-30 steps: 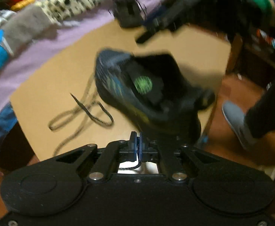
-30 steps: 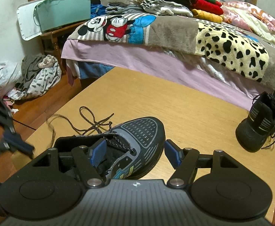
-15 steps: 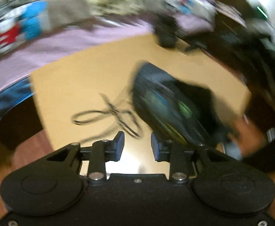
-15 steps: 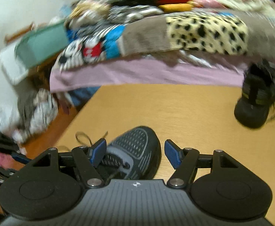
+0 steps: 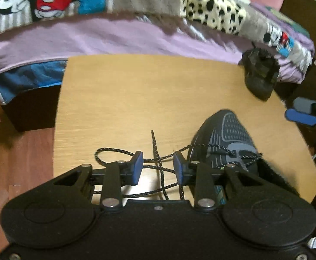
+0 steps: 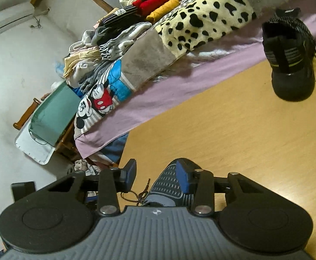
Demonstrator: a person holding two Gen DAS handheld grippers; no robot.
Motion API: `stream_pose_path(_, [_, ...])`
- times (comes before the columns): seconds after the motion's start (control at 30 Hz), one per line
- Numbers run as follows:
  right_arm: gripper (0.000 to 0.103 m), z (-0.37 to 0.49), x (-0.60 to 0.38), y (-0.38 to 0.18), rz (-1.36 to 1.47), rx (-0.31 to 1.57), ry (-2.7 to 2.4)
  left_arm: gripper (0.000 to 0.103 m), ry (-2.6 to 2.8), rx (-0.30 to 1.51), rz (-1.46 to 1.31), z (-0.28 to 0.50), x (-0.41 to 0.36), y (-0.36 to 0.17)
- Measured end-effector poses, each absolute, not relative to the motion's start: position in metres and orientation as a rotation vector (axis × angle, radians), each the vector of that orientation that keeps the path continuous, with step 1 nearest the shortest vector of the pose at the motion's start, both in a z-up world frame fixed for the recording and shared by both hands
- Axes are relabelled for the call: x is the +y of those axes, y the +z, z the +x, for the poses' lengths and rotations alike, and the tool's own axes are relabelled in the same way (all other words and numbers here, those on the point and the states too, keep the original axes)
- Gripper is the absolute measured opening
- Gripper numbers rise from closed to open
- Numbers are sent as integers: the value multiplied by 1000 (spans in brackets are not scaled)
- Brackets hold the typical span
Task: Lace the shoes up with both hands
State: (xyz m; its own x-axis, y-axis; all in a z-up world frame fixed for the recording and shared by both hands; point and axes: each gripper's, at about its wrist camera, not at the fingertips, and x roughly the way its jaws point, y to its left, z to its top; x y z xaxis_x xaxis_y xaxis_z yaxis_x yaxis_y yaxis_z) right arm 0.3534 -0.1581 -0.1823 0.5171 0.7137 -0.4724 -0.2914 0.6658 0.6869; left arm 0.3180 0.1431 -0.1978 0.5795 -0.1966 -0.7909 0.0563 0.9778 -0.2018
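Since a second ago your left gripper (image 5: 158,166) has let go and parted partway; the loose lace (image 5: 155,151) runs between its pads untouched, one shoe (image 5: 225,143) just right, a second shoe (image 5: 259,75) beyond. Your right gripper (image 6: 155,177) is closing, empty, above the near shoe's toe.
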Motion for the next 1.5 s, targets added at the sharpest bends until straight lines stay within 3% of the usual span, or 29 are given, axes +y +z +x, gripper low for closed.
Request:
stream_pose_path(0.3, [42,356,-165,-190,636,850,654,27,-91,1043,-174,343,136,-229])
stream_pose_path(0.37, [43,357,-165,-191,641,855,657,24,-101,1057,-174,345,134,-231])
stream_pose_path(0.43, [43,357,-166,-192,644,858,660,7,-107,1067,-157,346,132,-233])
stream_pose_path(0.5, [43,357,-166,-193,645,861,661,2,-110,1058,-133,346,131,-231])
stream_pose_path(0.63, [43,356,-164,-193,643,861,663,2,-78,950,-95,341,135,-211])
stream_pose_path(0.83, [43,355,-162,-194,680,858,682,2,-2,586,-11,320,142,-159])
stream_pose_path(1.03, [43,355,-162,-196,792,828,736,2,-187,389,114,302,113,-127])
stream_pose_path(1.5, [43,362,-190,-213,1178,734,739,2,-514,362,379,280,43,-138])
